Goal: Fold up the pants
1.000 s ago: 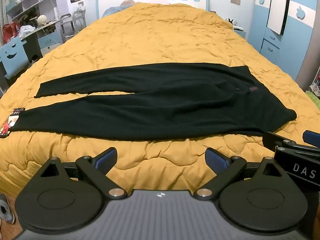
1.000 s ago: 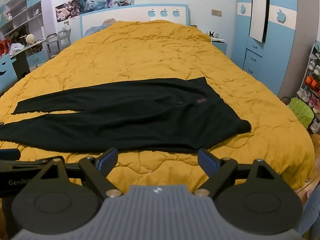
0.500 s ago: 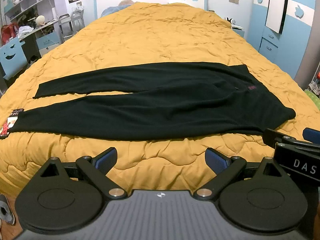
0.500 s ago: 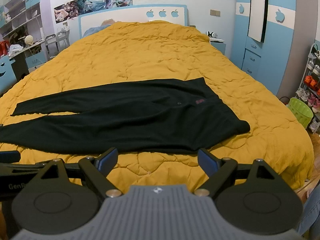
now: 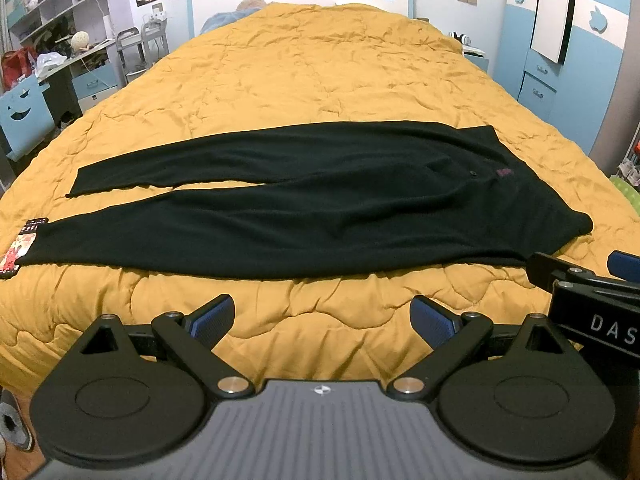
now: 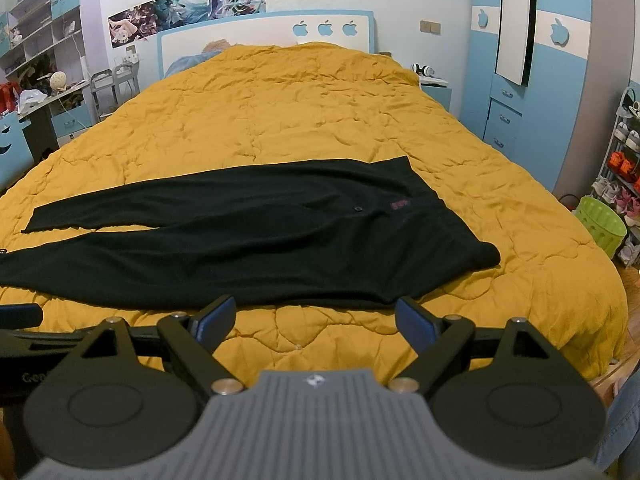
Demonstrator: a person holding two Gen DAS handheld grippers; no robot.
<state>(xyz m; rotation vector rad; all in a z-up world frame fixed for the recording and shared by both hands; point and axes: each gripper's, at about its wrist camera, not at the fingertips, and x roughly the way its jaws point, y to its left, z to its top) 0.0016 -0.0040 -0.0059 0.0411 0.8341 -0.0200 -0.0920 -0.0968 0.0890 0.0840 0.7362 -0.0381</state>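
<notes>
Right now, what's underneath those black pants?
The black pants lie flat on a rumpled yellow quilt that covers the bed. The quilt shows all around them; anything directly beneath the fabric is hidden. A paper tag sticks out at one leg's end.

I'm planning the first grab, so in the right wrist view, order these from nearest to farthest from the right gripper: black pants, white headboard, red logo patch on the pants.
From the right gripper:
1. Black pants, near hem just ahead.
2. Red logo patch, farther, at the waistband, right.
3. White headboard, at the bed's far end.
</notes>
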